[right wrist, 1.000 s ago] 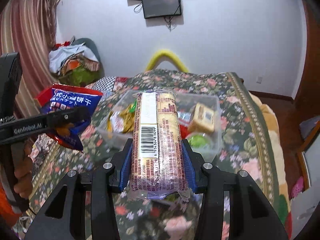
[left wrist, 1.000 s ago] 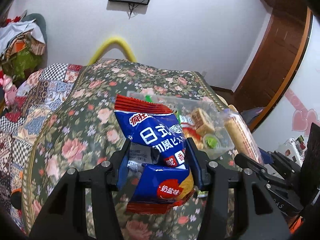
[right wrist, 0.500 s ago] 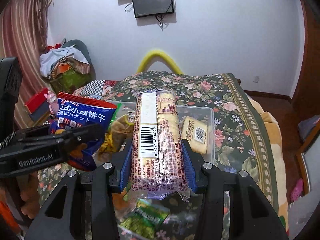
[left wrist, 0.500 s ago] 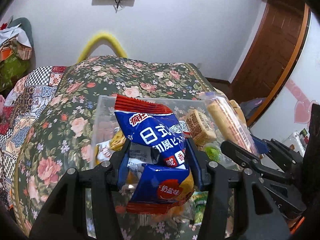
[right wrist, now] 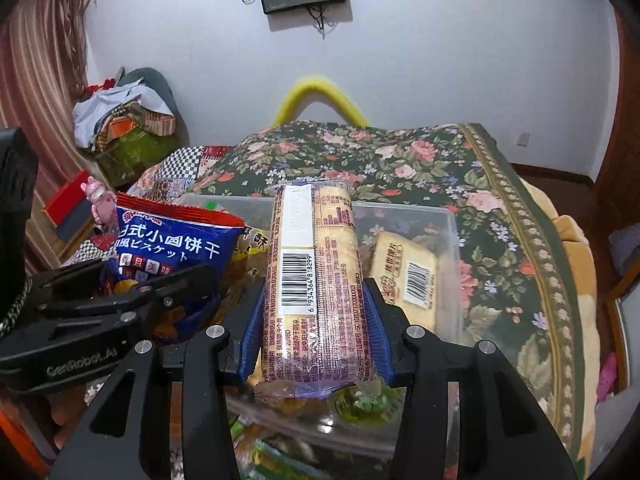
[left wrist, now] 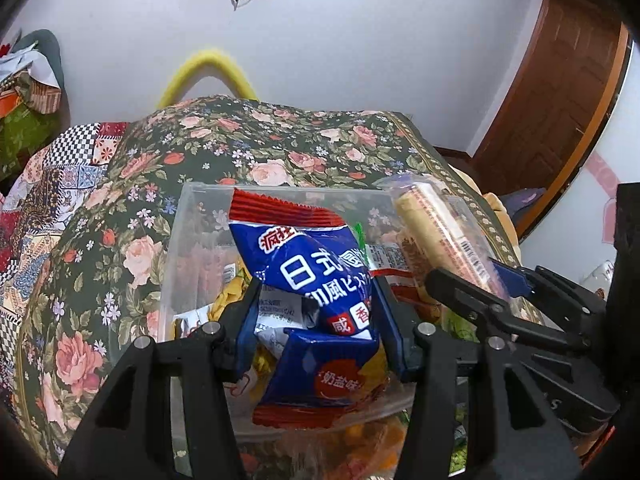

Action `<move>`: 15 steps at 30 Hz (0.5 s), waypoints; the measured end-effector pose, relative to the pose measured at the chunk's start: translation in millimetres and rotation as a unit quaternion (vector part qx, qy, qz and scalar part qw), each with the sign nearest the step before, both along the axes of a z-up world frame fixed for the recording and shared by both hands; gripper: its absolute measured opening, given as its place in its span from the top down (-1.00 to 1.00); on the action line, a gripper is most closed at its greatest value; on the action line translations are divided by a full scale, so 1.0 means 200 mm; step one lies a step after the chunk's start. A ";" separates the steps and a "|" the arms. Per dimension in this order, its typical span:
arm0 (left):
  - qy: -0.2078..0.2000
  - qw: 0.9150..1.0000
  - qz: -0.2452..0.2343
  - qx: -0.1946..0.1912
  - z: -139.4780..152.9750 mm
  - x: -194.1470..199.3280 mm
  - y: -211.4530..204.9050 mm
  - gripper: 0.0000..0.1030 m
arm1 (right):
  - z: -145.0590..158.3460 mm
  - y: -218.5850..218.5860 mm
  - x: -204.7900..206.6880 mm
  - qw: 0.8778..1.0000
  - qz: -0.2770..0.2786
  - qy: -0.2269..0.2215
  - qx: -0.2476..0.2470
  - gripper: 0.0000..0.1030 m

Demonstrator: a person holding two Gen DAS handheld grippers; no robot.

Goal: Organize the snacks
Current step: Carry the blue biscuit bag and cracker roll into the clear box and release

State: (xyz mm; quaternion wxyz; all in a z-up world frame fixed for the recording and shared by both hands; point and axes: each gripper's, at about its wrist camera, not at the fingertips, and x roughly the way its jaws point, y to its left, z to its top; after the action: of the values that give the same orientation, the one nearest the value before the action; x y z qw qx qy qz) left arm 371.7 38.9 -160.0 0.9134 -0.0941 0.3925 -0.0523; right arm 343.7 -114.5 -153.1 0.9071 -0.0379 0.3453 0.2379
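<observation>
**Two snacks over the box**

My left gripper pinches the blue biscuit bag by its middle, jaws partly shut on it, so it hangs free; my right gripper squeezes the long cracker pack by both sides, so it stays straight; both hang over the clear box on the flowery cloth; from my right camera the bag is at nine o'clock; I think dropping comes next.
</observation>
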 end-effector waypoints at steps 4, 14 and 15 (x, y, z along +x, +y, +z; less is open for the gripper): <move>-0.004 1.000 -0.003 0.012 -0.01 0.01 -0.01 -0.01 | -0.04 0.03 0.03 1.000 0.002 0.007 -0.013 0.18; 0.003 1.000 0.005 0.018 -0.02 0.01 0.01 -0.10 | -0.04 0.05 0.01 0.999 0.002 -0.002 -0.041 0.15; 0.003 1.000 0.005 0.018 -0.01 0.00 0.01 -0.14 | -0.04 0.04 0.01 0.999 0.002 0.002 -0.039 0.13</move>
State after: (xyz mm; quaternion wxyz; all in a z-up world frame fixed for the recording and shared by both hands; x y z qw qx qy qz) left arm 371.9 40.0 -162.3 0.9139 -0.0793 0.3961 -0.0405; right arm 346.2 -105.5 -161.1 0.9039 -0.0739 0.3558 0.2258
